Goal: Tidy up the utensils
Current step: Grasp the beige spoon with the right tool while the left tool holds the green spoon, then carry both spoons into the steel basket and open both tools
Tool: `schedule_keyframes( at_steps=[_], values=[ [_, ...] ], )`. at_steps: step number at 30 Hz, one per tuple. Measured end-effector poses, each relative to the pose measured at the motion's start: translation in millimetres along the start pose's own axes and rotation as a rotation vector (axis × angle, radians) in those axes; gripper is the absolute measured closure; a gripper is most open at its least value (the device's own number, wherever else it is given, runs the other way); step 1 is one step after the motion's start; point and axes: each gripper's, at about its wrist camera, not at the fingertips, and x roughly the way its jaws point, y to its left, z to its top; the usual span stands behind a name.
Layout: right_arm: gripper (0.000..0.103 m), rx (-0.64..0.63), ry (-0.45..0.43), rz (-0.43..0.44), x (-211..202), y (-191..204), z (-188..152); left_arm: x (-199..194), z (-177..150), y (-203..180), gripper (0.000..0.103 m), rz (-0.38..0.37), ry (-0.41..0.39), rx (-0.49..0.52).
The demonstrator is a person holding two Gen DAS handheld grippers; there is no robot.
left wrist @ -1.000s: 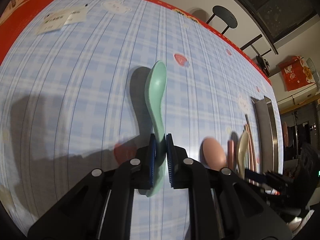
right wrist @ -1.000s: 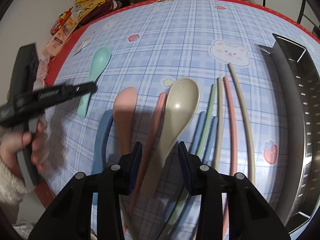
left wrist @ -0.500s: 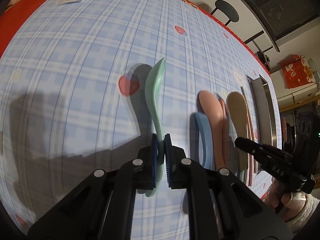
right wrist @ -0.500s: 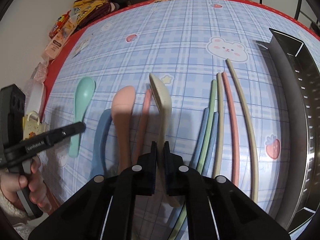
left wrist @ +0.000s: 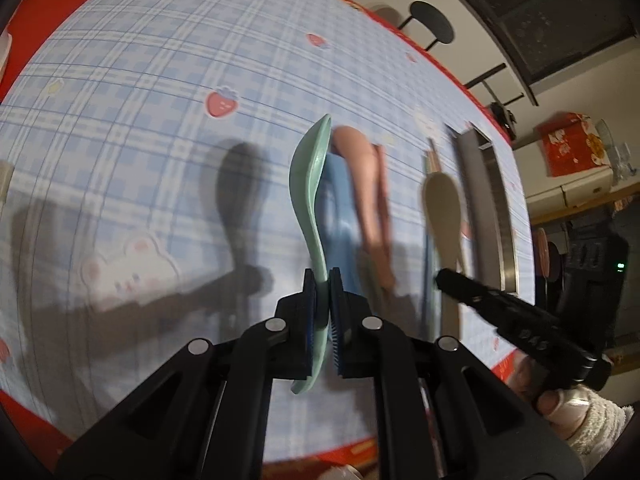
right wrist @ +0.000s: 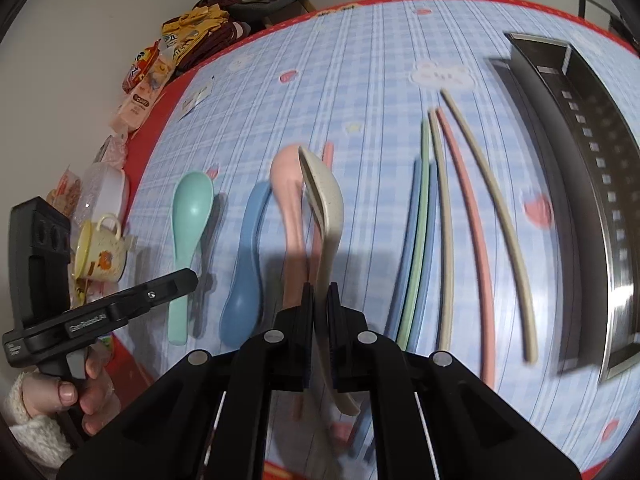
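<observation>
Left tongs are clamped fully on the handle of the green spoon, which is lifted off the tabletop; its bowl is turned on edge and its shadow falls on the cloth to its left. Right tongs are likewise closed tight on the handle of the beige spoon, also raised and turned edgewise above the pink spoon.

The blue spoon and pink spoon lie flat on the checked cloth, side by side, the blue one with its bowl toward the near edge. A row of chopsticks lies parallel to the right of the spoons. The metal tray sits beyond the chopsticks along the right edge of the tabletop, apart from them.

Open cloth lies across the far half of the tabletop. Snack packets and a small cup crowd the left edge. A red border runs round the cloth
</observation>
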Motion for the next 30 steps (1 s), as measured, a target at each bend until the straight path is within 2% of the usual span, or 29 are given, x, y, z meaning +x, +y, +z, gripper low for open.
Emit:
schedule_keyframes(
  at_steps=[6, 15, 30],
  values=[
    [0.096, 0.03, -0.032, 0.022, -21, -6, -22, -9, -28, -30, 0.092, -0.018, -0.005, 0.041],
    [0.096, 0.053, -0.069, 0.033, -52, -29, -47, -10, -53, -70, 0.092, -0.021, -0.017, 0.088],
    [0.096, 0.168, -0.135, -0.028, -114, -132, -55, 34, -66, -149, 0.092, -0.08, 0.011, 0.106]
  ],
)
